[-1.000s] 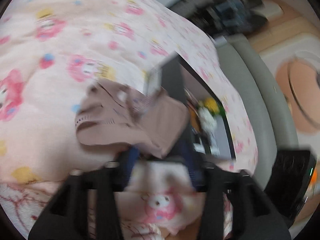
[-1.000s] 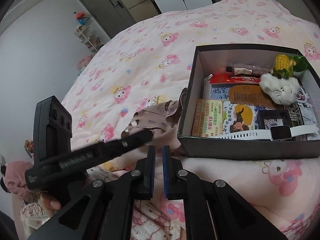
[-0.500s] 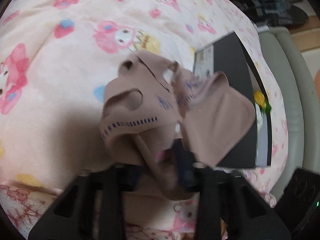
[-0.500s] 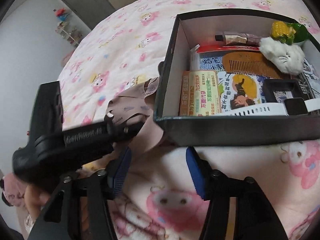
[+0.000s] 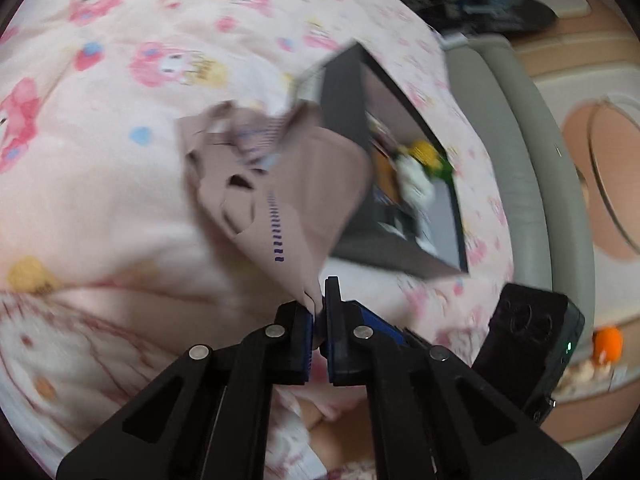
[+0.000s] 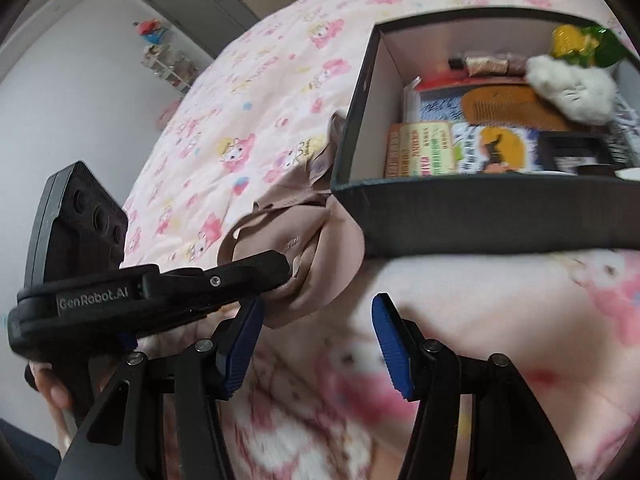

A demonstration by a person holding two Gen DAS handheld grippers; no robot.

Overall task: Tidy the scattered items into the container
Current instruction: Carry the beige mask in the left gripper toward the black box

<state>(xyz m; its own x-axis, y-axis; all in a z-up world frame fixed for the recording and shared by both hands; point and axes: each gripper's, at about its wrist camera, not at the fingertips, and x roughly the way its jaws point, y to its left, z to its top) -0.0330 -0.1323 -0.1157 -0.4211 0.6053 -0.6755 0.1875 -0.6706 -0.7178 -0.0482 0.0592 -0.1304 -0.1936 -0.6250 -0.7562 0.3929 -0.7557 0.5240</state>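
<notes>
The left claw (image 5: 318, 300) pinches the beige cloth mask (image 5: 288, 184), lifted beside the black box (image 6: 460, 212) on the bed (image 6: 260, 92); the right claw (image 6: 316, 332) hangs spread wide, holding nothing.

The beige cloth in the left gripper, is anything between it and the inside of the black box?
Only the box's near side wall. The beige cloth, pinched in the left gripper, hangs outside that wall and must clear its rim. The box is open-topped, with bare floor just inside the wall.
</notes>
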